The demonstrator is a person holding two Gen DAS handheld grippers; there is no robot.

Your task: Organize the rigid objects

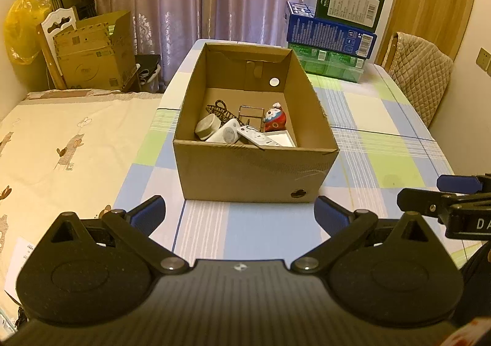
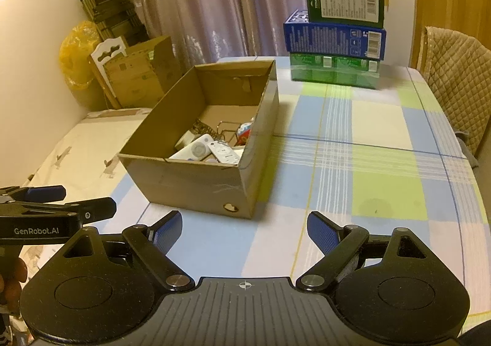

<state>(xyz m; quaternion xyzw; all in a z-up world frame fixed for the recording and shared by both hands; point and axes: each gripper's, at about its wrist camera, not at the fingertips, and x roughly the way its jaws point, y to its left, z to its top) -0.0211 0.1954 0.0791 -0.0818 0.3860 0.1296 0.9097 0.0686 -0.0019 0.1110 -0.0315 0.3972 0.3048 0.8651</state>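
Status: your cardboard box (image 1: 254,168) sits on the checked tablecloth (image 1: 383,168), open top, and the rigid items are already down in it; white remote (image 1: 254,136) and a second white remote-like unit (image 1: 225,131) lie against the near wall, a grey-white round piece (image 1: 208,126) just to their left, the red-and-white figurine (image 1: 275,119) toward the right wall, a wire stand (image 1: 251,114) and a dark woven piece (image 1: 218,109) behind them, a flat white box (image 1: 280,139) at the near right corner; contents are piled, not lined up, some touching or overlapping.

Your left gripper (image 1: 239,211) hangs short of the box's near face, jaws spread wide, nothing between them; your right gripper (image 2: 242,231) is likewise wide and empty, held off the box's near right corner; each shows at the edge of the other's view, so they're side by side.

Judgement: collection looks essentially done; I see no loose small items on the visible cloth, only the stacked retail cartons (image 2: 336,39) at the far side, well apart from the box; can't tell if those belong to the job. What may be left: tidying the pile inside, or moving the box; anything outside both views I can't vouch for.
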